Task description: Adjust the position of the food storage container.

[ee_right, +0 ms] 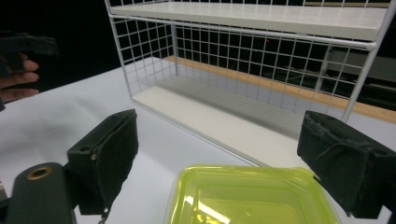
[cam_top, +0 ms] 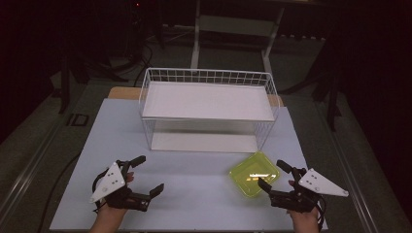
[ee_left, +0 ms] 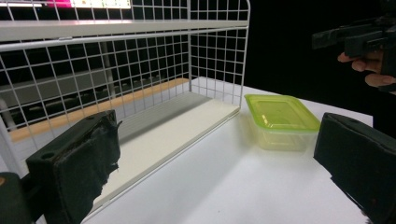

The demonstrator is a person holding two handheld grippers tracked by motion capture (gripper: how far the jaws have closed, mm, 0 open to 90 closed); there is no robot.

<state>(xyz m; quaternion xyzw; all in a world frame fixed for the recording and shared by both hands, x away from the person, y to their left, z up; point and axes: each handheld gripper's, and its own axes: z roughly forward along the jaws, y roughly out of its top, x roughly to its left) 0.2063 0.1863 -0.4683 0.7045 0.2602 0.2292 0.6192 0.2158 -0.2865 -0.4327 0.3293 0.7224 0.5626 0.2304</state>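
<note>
Fingers (ee_right: 343,163) of the right gripper (cam_top: 274,175) stand spread, empty, just short of the lidded yellow-green plastic container (cam_top: 253,173), likely light, slick-walled, best clamped across its stiff rim.

White table (cam_top: 194,194) carries a white wire shelf rack (cam_top: 209,109) at the back and a lidded yellow-green container (cam_top: 253,173) front right, just beside the rack.

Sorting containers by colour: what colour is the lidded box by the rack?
Translucent yellow-green box, clearest in the left gripper view.

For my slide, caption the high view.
Open hand-held grippers, left and right, flank a green container before a wire shelf.
</note>
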